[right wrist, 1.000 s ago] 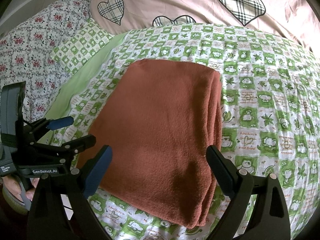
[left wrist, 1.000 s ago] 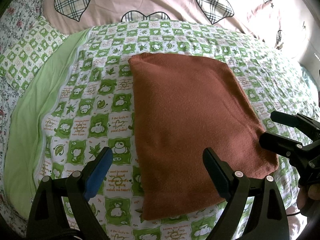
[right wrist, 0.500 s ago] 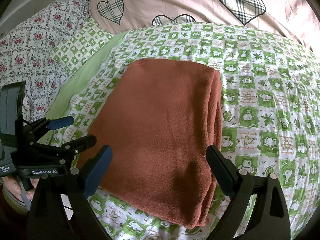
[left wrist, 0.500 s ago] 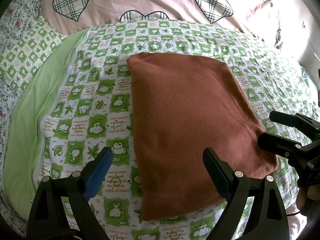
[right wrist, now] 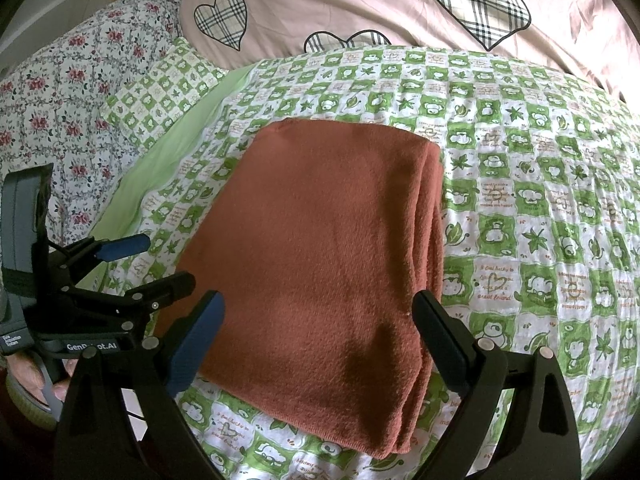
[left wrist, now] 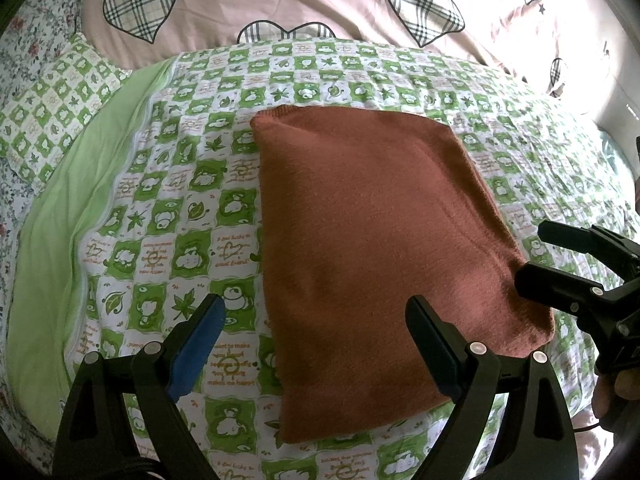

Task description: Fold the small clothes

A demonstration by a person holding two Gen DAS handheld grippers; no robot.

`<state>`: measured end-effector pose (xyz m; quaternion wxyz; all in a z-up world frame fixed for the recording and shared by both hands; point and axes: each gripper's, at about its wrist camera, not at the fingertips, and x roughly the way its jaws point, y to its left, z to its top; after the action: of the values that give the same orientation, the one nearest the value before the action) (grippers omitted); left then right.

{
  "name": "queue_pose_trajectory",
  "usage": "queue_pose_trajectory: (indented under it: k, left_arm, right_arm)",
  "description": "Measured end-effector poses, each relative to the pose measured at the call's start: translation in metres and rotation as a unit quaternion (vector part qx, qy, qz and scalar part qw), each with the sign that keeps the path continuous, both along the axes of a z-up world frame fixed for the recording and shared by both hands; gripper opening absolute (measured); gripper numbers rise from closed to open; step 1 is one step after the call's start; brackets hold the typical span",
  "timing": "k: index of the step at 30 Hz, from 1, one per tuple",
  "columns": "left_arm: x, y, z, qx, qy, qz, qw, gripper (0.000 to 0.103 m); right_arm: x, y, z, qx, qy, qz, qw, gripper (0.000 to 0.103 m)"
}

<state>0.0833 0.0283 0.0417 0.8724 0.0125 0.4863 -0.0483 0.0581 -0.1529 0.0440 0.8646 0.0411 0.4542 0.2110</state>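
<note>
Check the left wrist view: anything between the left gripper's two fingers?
Yes. In the left wrist view the open left gripper frames the near left part of the folded rust-brown garment and a strip of the green checked bedsheet.

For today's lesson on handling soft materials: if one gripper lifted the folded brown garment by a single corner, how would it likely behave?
The folded brown garment would probably sag and unfold: its right edge shows several loose stacked layers that nothing holds together. It looks like soft fuzzy knit, so likely floppy, light, and not slippery. Pushed across the green checked quilt, it would probably bunch rather than slide.
</note>
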Motion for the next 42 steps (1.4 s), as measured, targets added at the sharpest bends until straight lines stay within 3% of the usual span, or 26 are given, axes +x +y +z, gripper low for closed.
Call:
queue_pose_trajectory:
  k: [42]
  left_arm:
    - [0.013,0.002,-0.004,-0.01,0.014,-0.007,0.9998,0.092]
  right_arm:
    - [0.004,-0.004,0.0,0.001,0.001,-0.002,1.0,0.095]
